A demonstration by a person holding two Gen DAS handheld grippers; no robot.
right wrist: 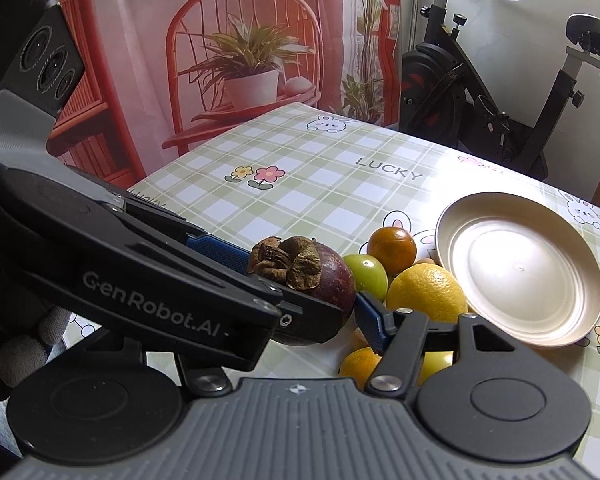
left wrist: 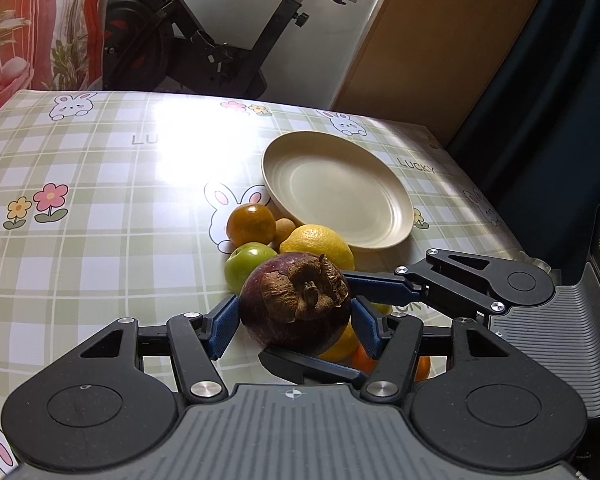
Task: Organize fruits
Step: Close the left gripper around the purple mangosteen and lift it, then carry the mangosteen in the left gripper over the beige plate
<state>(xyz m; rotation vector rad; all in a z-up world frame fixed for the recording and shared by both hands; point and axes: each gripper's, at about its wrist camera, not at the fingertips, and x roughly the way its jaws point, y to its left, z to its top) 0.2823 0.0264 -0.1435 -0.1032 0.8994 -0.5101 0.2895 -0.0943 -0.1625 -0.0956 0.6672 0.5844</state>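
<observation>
The left tool (left wrist: 294,320) squeezes the mangosteen (left wrist: 296,300) and holds it up over the fruit pile. The plate (left wrist: 340,188) waits just beyond, near the table's far edge. The right tool (right wrist: 320,312): I can't tell.

I saw glossy, plastic-looking checked cloth (left wrist: 100,200) on the counter, throwing hard glare. Plate (left wrist: 336,188) was smooth, satin cream. Mangosteen (left wrist: 296,304) had a smooth purple rind and a dry, rough brown cap. Lemon (left wrist: 320,246) skin was pitted. Fingers (left wrist: 220,330) wore ribbed blue pads on matt black plastic.
</observation>
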